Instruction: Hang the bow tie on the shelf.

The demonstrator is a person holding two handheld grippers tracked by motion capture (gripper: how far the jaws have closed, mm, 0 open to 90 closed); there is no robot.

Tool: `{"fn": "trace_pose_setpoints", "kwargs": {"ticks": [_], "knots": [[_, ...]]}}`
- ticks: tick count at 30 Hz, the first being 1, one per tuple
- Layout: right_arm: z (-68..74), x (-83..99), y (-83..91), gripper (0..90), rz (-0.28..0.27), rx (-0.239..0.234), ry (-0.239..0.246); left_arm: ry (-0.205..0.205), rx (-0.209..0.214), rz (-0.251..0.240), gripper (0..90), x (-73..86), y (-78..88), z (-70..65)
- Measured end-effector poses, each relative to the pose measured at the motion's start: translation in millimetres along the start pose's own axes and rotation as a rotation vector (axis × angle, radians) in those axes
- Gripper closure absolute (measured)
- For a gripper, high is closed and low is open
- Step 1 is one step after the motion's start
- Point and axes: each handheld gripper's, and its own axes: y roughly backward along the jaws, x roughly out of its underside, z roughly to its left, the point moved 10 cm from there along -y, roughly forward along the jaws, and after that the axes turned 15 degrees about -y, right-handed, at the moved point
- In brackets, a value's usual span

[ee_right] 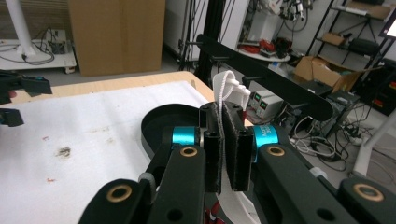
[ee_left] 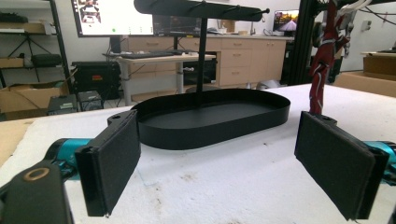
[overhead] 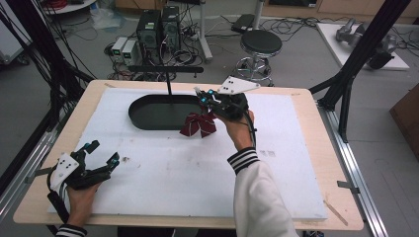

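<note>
High view: right claw (overhead: 210, 101) clamps bow's (overhead: 198, 124) white loop; lift toward stand bar (overhead: 165, 69), 11 o'clock. Left claw (overhead: 101, 154) wide open, empty.

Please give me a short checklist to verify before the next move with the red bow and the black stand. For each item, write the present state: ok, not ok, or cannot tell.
1. Right claw grips the bow's white loop: ok, jaws shut on it.
2. Red bow lifted off the white mat: ok, it hangs below the claw in the left gripper view.
3. Loop open wide enough to slip over a peg on the stand's top bar: cannot tell.
4. Stand's black tray sits flat: ok.
5. Left claw away from the stand: ok, open, resting near the table's corner.
6. Path from loop to bar free: ok, nothing between them in the right gripper view.
</note>
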Motion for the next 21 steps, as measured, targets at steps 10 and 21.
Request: {"fn": "trace_pose_setpoints", "kwargs": {"ticks": [10,21], "knots": [[-9.9,-14.5,-16.9,86.8,-0.044,0.0,-0.059,0.002,0.001,0.004,14.8,0.4,-0.4,0.5],[-11.6,-35.3,-31.3,86.8,-0.053,0.0,-0.057,0.01,0.002,0.007,14.9,0.8,-1.0,1.1]]}}
